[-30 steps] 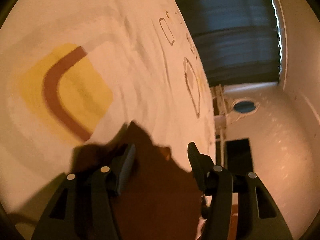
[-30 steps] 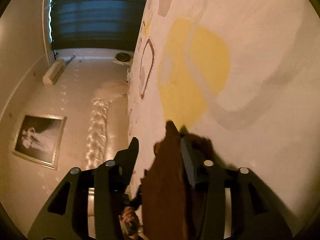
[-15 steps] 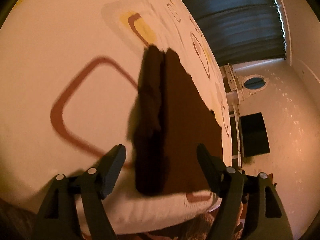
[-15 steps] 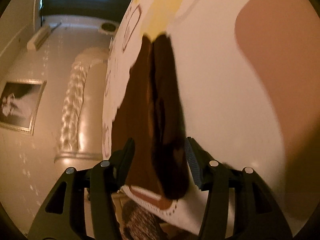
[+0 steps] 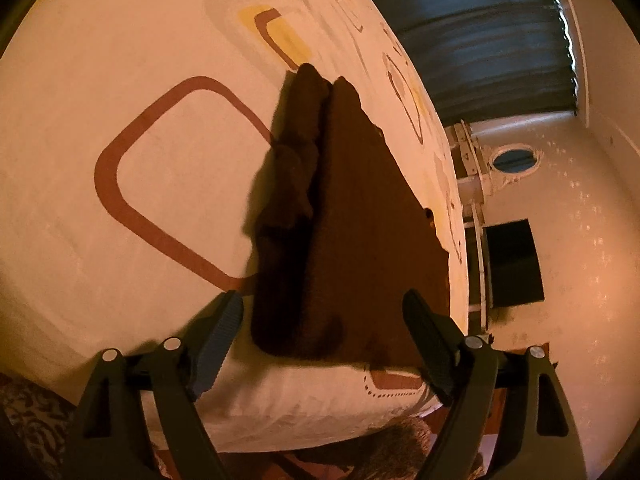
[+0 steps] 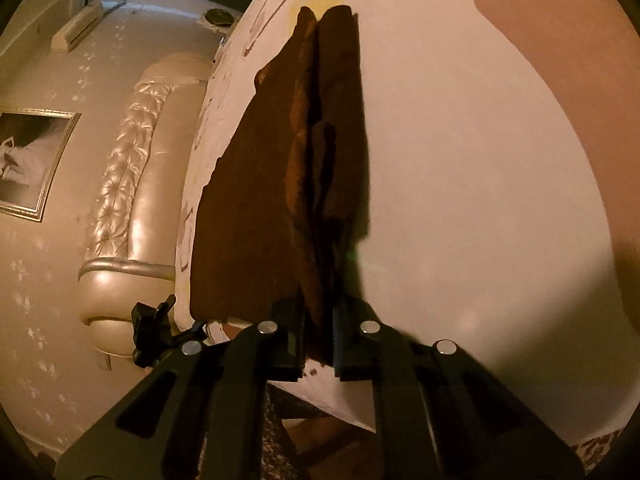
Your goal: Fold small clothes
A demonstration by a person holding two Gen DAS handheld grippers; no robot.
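A dark brown cloth [image 5: 360, 220] lies on the bed's patterned sheet [image 5: 120, 40], its left part bunched into a long fold. My left gripper [image 5: 320, 300] hovers at the cloth's near end. Its jaws are opening, and the cloth lies between them untouched. In the right wrist view the same cloth [image 6: 248, 220] runs away from me across the sheet [image 6: 480, 200]. My right gripper [image 6: 318, 308] is closing, with its pads pinching the folded near edge of the cloth.
The bed's near edge is right under both grippers, with patterned carpet [image 5: 28, 412] below it. A tufted headboard [image 6: 132, 160] and a framed picture [image 6: 28, 160] are at the left. A dark curtain [image 5: 480, 32] and a round mirror [image 5: 514, 159] are by the far wall.
Both grippers have drawn back from close over the sheet to the bed's near edge. The left jaws have spread and let the cloth go. The right jaws have closed onto its near edge.
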